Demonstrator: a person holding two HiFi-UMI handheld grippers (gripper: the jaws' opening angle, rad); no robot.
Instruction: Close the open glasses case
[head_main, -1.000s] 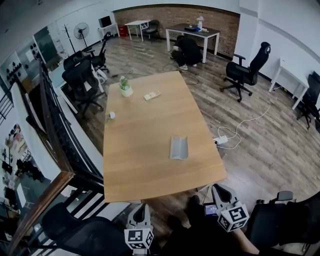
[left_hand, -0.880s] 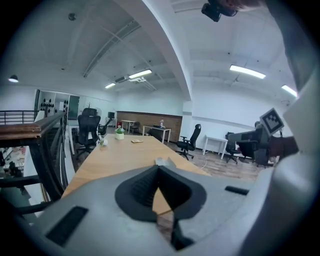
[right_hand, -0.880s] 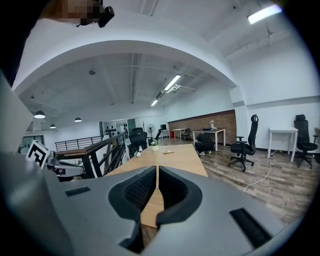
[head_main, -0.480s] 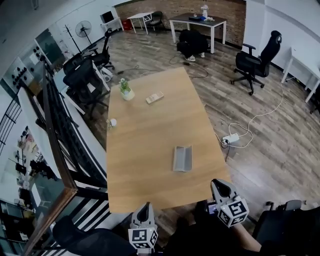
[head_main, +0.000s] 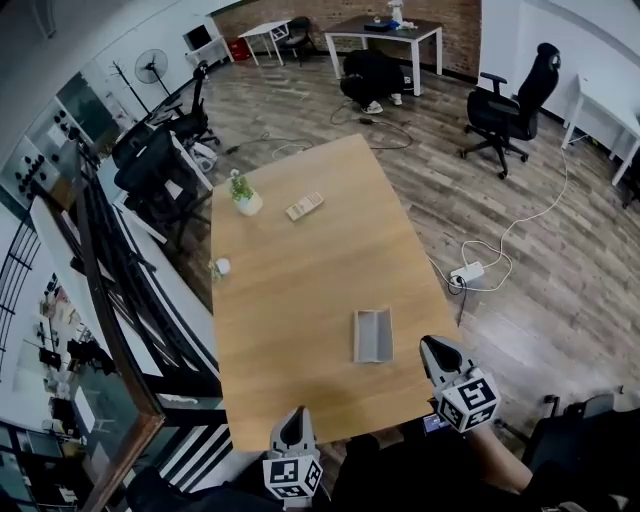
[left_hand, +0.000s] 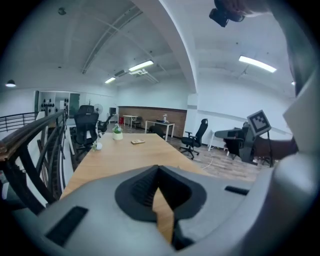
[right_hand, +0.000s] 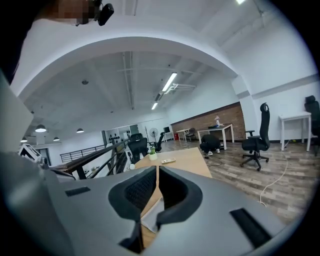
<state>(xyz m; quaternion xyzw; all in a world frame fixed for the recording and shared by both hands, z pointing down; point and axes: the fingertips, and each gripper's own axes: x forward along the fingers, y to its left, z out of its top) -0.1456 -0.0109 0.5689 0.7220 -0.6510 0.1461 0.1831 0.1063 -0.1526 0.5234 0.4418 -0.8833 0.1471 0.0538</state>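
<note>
Lying open by the table's (head_main: 290, 300) near right corner: glasses case (head_main: 373, 335), whole in head view, only a pale sliver past the jaws in right gripper view. Right gripper (head_main: 433, 347) beside that corner, left gripper (head_main: 293, 417) at the near edge, both pointed slightly downward, jaws together, nothing between.

Left claw (head_main: 292, 414): light grey moulded shell tapering to a rounded tip. At its rear sits a white marker cube (head_main: 292, 478) with black square patterns on each visible face.
Right claw (head_main: 429, 345): same grey shell, same kind of cube (head_main: 468, 402); a small lit screen (head_main: 435, 424) just beside it.
Both gripper views: black ribbed pads (right_hand: 140, 192) set in a dark rounded recess, with dark rectangular slots (left_hand: 67, 226) cut in the grey shell.
Person: dark clothing (head_main: 400, 475). A dark head-mounted camera (left_hand: 225, 14) is visible from the left gripper view.
</note>
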